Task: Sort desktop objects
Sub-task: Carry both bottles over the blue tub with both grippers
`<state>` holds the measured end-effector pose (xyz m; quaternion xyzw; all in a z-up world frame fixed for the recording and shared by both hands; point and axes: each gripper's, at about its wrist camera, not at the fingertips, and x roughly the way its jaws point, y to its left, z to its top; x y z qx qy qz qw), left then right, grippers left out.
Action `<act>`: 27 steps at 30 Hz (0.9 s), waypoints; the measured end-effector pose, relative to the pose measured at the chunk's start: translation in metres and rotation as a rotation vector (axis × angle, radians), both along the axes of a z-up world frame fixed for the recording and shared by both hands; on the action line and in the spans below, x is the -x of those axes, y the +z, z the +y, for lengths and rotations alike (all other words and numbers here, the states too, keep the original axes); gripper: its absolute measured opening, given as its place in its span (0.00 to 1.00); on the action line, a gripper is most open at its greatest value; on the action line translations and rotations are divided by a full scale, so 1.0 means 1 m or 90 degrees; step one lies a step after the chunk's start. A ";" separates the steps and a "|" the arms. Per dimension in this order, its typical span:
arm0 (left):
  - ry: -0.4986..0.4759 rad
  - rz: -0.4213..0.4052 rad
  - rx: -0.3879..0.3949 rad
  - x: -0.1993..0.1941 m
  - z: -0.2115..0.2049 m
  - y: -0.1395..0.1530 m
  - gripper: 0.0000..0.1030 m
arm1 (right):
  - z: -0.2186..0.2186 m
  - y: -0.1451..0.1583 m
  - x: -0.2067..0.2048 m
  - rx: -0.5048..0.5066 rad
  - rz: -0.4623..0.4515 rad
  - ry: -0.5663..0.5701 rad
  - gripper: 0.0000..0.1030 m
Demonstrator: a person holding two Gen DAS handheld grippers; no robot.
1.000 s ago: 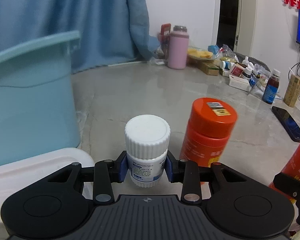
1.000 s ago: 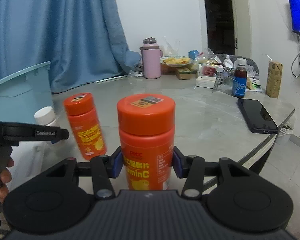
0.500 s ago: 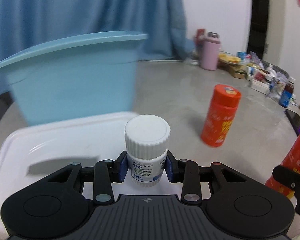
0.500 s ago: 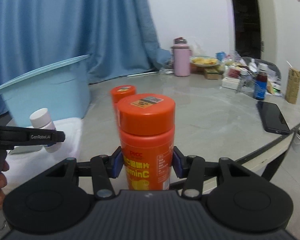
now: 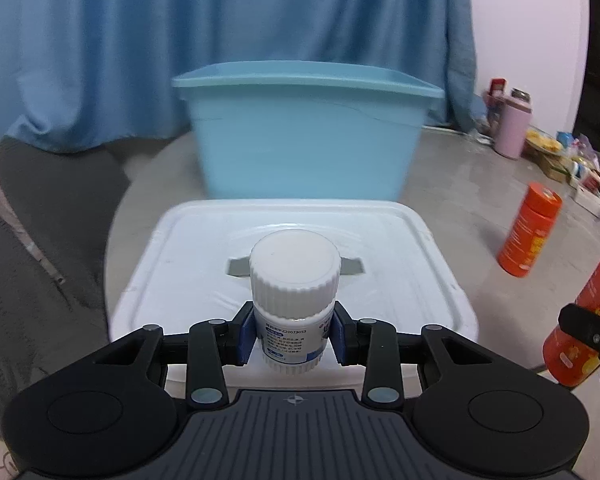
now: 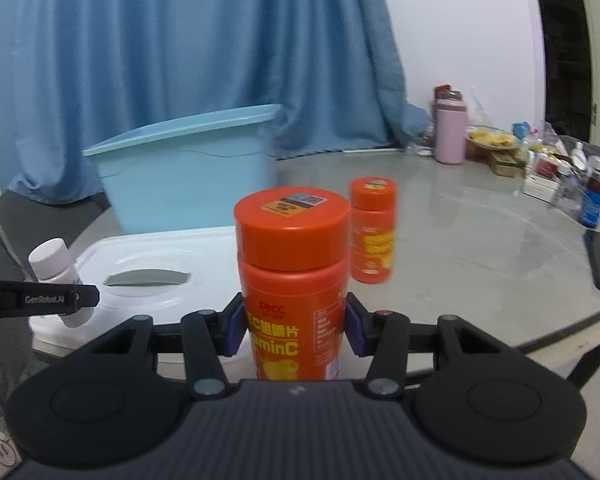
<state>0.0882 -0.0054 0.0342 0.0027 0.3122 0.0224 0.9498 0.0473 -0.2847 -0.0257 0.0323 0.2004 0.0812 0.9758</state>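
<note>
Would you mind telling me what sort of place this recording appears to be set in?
Most likely a lived-in home room, not a lab: a round grey table in front of a blue curtain, with a pink flask, a plate of food and household bottles crowded at its far edge.

The white bottle (image 5: 293, 304) looks plastic — a matt, ribbed cap above a glossy paper label. The orange bottle (image 6: 294, 280) is smooth, shiny plastic. At mid-frame, the white lid (image 5: 400, 240) and blue bin (image 5: 308, 144) are smooth plastic. The surface (image 6: 480, 248) is polished grey, stone-like — reflective. Behind hangs a soft cloth curtain (image 6: 180, 40).
</note>
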 end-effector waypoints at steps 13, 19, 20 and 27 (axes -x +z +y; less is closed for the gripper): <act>-0.025 -0.020 -0.006 -0.035 0.042 0.062 0.37 | 0.038 0.046 -0.033 0.001 -0.013 -0.006 0.48; -0.039 -0.024 0.009 -0.057 0.059 0.082 0.37 | 0.055 0.066 -0.043 0.001 -0.027 -0.020 0.48; -0.042 -0.026 0.008 -0.061 0.060 0.084 0.37 | 0.057 0.069 -0.045 0.002 -0.029 -0.021 0.48; -0.048 -0.036 0.014 -0.080 0.071 0.106 0.37 | 0.072 0.090 -0.059 -0.004 -0.040 -0.032 0.48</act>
